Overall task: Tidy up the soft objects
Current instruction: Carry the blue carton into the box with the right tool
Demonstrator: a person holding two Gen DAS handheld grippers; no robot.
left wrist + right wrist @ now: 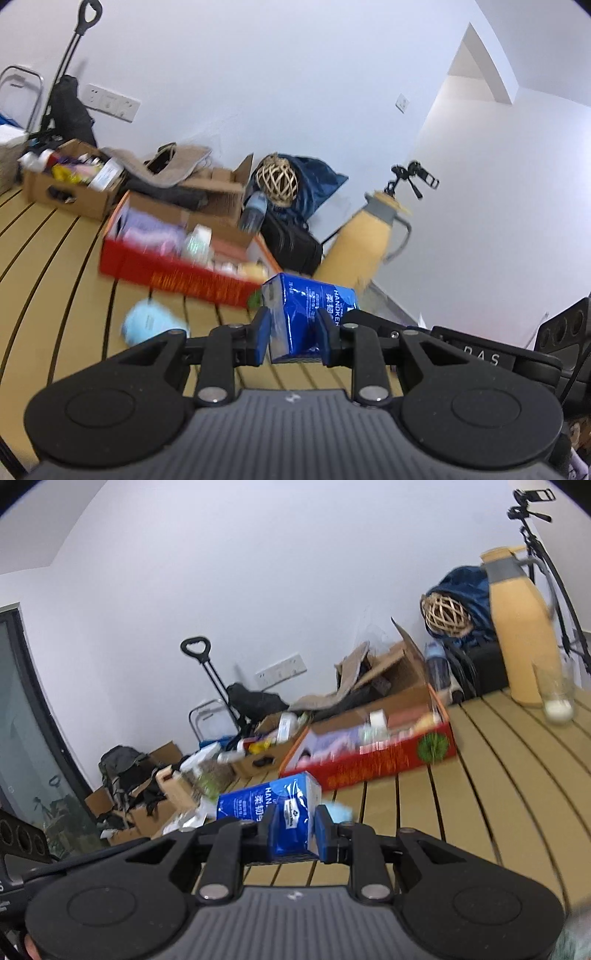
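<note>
Blue handkerchief pack (308, 317) sits at frame centre in both wrist views, lifted clear of the slatted wooden table (66, 266). Left gripper (291, 334) pinches one end of it, right gripper (295, 829) pinches the other end (pads pressed into the wrapper on both). Red box (177, 275) lies just beyond the pack, its near edge across mid-frame. Pale blue soft item (153, 325) rests on the slats, lower left. Bare slats spread open to the left in the left view, to the right in the right view.
</note>
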